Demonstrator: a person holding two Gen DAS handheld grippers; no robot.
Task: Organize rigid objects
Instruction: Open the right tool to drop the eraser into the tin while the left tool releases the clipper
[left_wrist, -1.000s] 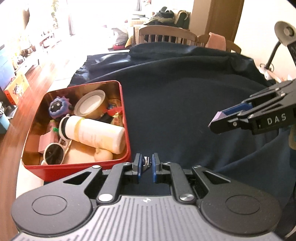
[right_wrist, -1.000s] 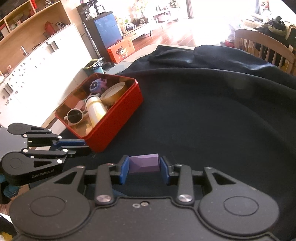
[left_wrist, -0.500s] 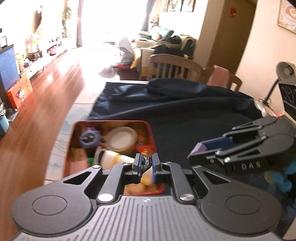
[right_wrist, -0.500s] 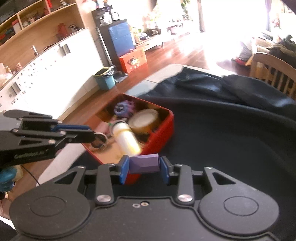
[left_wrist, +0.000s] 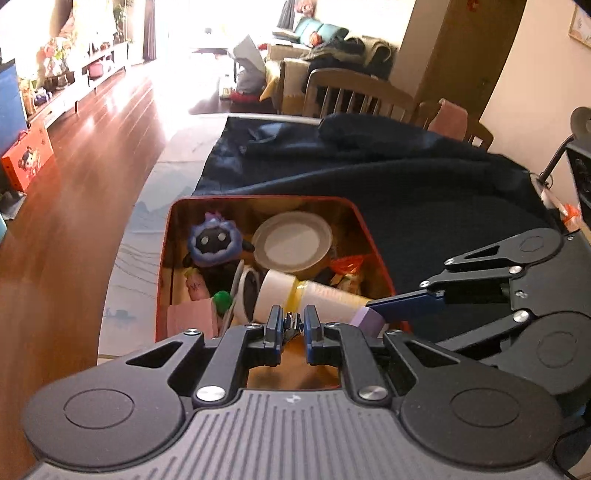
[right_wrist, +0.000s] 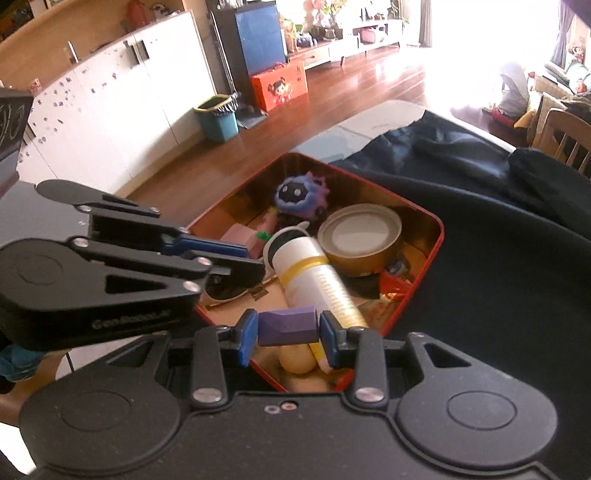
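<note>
I've got the right gripper (right_wrist: 288, 328) clamped on a purple block (right_wrist: 287, 327), pads tight on both of its ends. It hangs over the near edge of the red tin (right_wrist: 424, 280), above the tin's contents, not touching them as far as I can tell. From the left wrist view the same block (left_wrist: 365, 320) shows at the tip of the right gripper (left_wrist: 373, 314), just over the tin's near right corner.

My left gripper (left_wrist: 291, 326) has its fingers drawn close, only a narrow gap left, with a small dark metal piece (left_wrist: 291, 325) between them. Too small to say what it is. It sits over the near side of the tin (left_wrist: 373, 240).

In the tin: white cylinder bottle (right_wrist: 314, 280) lying on its side near the middle, round gold tin with a white lid (right_wrist: 360, 236) to its far right, purple plush toy (right_wrist: 301, 194) at the far side, sunglasses (right_wrist: 236, 286) on the left, partly under the left gripper (right_wrist: 255, 266).

The tin rests on the table at the left edge of a dark blue cloth (right_wrist: 498, 258).
</note>
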